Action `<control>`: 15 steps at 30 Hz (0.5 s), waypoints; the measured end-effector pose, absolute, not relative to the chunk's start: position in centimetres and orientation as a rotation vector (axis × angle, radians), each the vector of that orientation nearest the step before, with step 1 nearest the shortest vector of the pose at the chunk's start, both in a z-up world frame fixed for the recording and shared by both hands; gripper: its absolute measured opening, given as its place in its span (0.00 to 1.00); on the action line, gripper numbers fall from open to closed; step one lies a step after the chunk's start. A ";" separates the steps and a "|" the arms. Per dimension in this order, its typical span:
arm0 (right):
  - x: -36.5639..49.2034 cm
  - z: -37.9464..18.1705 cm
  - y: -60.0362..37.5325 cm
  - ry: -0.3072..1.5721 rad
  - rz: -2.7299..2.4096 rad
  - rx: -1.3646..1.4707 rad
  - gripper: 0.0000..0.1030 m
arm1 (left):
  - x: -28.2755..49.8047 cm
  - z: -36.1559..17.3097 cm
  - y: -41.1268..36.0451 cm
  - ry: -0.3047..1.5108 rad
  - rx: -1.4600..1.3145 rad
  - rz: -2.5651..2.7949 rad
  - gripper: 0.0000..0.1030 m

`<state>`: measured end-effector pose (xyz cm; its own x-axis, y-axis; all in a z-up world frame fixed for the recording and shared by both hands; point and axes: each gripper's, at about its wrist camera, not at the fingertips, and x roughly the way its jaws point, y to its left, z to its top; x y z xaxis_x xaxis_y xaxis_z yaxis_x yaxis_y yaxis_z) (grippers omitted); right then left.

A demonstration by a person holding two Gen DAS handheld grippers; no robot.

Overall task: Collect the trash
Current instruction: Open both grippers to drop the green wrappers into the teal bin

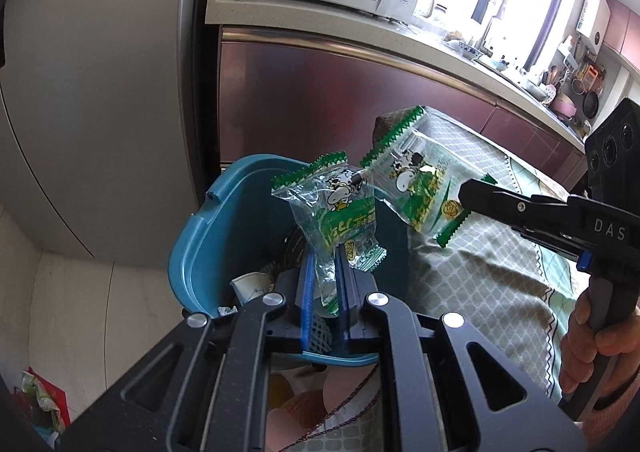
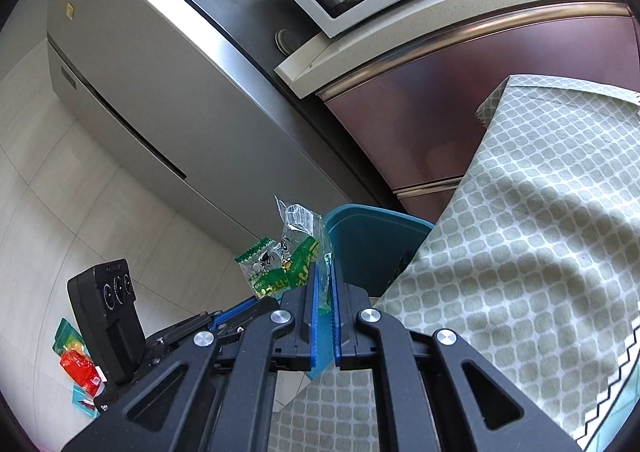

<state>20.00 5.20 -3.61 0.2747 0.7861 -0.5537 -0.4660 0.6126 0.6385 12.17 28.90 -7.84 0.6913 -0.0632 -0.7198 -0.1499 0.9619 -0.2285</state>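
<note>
Jaws of left gripper (image 1: 323,284) clamped one green wrapper (image 1: 336,219); right gripper (image 2: 323,292) pinched second wrapper (image 2: 302,248). Both held over blue bin (image 1: 208,236), likely for dropping.

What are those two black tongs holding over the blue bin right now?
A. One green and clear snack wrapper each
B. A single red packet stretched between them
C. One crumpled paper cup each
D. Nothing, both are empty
A: the left gripper pinches one green and clear wrapper above the blue bin, and the right gripper clamps a second wrapper of the same kind beside it.
</note>
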 end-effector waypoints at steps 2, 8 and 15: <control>20.5 -3.9 5.7 0.977 0.857 0.381 0.06 | 12.5 -8.4 29.0 0.820 -0.283 0.056 0.11; 21.7 -5.1 7.4 1.010 0.826 0.374 0.07 | 13.9 -10.1 29.4 0.858 -0.288 0.068 0.12; 22.0 -6.1 8.7 1.033 0.819 0.354 0.15 | 15.3 -12.0 29.5 0.893 -0.306 0.070 0.14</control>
<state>22.00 8.75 -6.10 0.2576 0.7437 -0.6169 -0.4314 0.6598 0.6152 15.28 29.49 -12.03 0.6279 -0.0665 -0.7755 -0.1873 0.9542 -0.2335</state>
